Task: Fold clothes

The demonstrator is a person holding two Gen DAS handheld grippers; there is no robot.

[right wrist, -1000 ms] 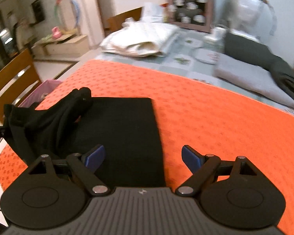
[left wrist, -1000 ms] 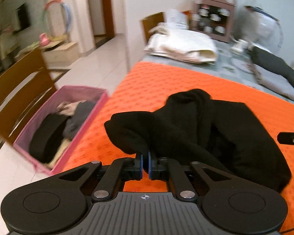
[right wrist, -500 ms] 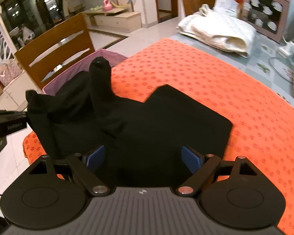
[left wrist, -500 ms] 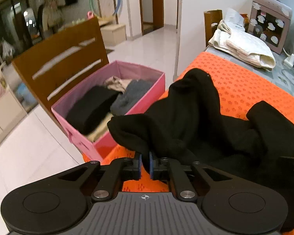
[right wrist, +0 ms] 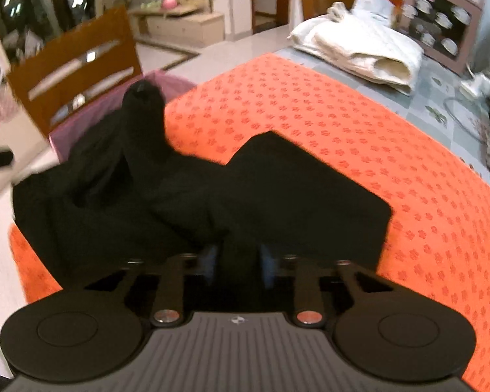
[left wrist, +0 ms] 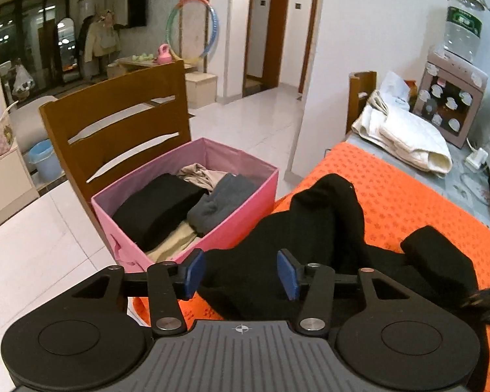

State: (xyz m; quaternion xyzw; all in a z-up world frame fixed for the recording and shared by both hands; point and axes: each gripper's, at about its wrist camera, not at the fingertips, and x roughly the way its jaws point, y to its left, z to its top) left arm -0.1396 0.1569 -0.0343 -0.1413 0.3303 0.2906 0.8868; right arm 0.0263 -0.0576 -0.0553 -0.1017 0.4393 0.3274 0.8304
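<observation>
A black garment (left wrist: 326,222) lies crumpled on the orange table cloth (left wrist: 408,196), near its corner. In the left wrist view my left gripper (left wrist: 240,272) has its jaws opening. Its blue pads (left wrist: 192,272) stand apart on either side of the cloth's near edge and do not press on it. In the blurred right wrist view the black garment (right wrist: 277,189) has one flat half and a bunched half on the left. My right gripper (right wrist: 238,261) has its jaws closing, with a fold of that garment between them.
A pink fabric box (left wrist: 238,222) with folded clothes stands on the floor just off the table's corner. A wooden chair (left wrist: 121,121) is behind it. A folded white quilt (left wrist: 408,134) and a printed cabinet (left wrist: 447,104) sit at the table's far end.
The left jaws, shut on the garment's edge before, have sprung apart and let it go. The right jaws have gone from wide apart to nearly together on a fold. Both views swung left.
</observation>
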